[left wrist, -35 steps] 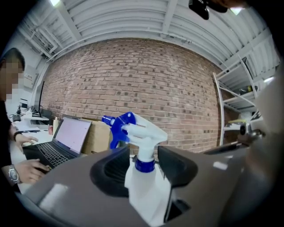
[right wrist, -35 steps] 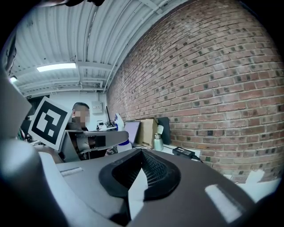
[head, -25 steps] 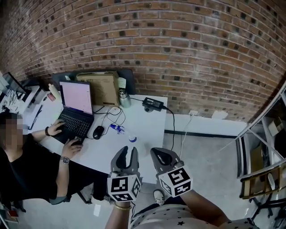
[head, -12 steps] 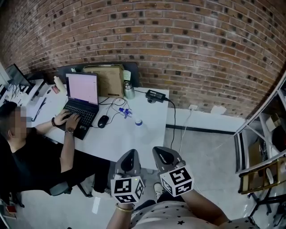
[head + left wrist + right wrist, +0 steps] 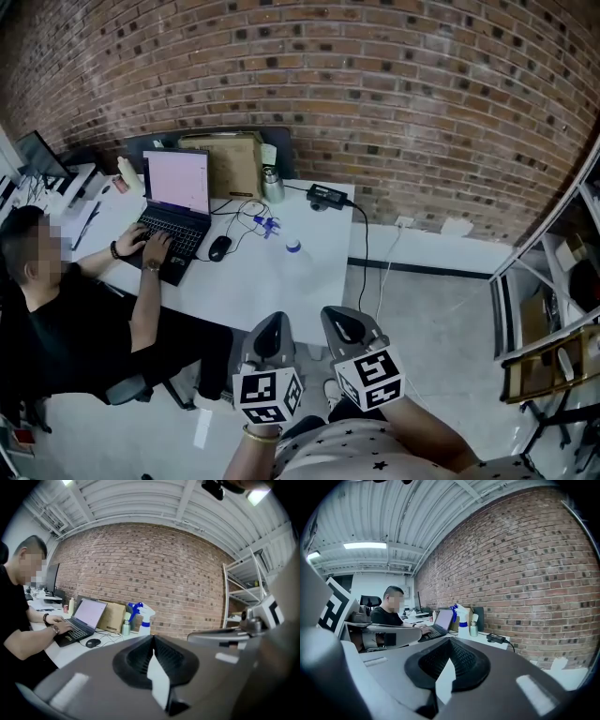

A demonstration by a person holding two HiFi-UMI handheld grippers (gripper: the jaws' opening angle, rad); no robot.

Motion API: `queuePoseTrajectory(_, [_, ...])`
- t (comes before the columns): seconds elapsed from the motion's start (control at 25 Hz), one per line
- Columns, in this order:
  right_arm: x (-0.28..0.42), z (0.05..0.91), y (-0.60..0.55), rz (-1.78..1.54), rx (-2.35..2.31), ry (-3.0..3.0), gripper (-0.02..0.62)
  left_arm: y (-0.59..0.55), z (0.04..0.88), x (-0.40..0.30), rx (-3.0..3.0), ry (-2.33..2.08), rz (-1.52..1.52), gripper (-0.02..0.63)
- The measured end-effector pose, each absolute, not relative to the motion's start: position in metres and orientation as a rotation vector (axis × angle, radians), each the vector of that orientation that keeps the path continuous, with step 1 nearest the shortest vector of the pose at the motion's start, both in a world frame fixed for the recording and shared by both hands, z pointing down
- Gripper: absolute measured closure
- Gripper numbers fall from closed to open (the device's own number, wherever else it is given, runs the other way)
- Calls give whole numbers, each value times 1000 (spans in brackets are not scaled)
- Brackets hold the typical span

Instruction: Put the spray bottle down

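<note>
Both my hands sit off the near edge of the table (image 5: 272, 291), side by side, wrists about level and noses tipped slightly down toward it. The left gripper (image 5: 272, 330) has its jaws clamped together on nothing, and the right gripper (image 5: 343, 324) is likewise pinched closed and empty. The spray bottle (image 5: 293, 247) stands upright on the table's right half (white body, blue trigger head), well apart from both grippers.
</note>
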State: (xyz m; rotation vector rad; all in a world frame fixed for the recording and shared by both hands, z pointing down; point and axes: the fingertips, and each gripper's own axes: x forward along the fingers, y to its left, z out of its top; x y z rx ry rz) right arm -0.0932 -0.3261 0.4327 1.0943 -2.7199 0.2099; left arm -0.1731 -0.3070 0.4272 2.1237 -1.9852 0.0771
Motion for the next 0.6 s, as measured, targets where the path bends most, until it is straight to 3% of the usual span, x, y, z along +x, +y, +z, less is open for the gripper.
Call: queuePoseTrajectory(0.6, [-100, 429, -316, 201, 1072, -2734, 598, -301, 427, -174, 2126, -1980, 103, 598])
